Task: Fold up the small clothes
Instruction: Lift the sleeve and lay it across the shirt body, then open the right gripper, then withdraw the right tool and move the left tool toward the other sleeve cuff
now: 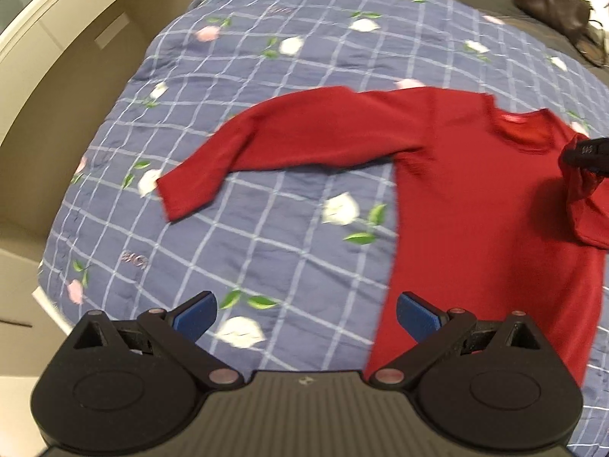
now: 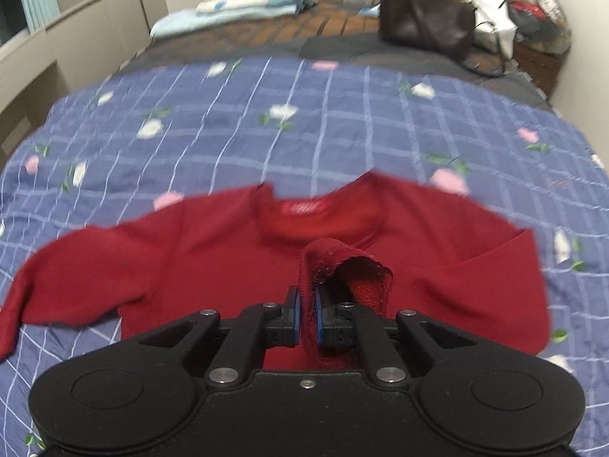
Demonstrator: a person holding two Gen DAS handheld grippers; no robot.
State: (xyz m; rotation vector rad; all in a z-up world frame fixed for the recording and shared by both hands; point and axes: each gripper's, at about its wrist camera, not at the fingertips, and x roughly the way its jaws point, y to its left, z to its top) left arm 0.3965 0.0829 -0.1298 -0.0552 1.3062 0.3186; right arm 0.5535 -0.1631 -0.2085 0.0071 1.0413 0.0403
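Red sweater (image 1: 475, 190) lies flat on the blue checked floral quilt (image 1: 266, 228), filling centre and right of the left wrist view, one sleeve (image 1: 228, 152) stretched toward frame left. My left claw (image 1: 306, 318) is wide apart at bottom centre, holding nothing, above the sweater's edge. My right claw (image 2: 306, 318) is pinched tight on the other sleeve's cuff (image 2: 342, 266), lifted over the chest, lower centre. Brown bag (image 2: 426, 24) upper right.

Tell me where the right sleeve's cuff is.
The cuff is clamped in the right gripper, lifted over the sweater's chest just below the collar.
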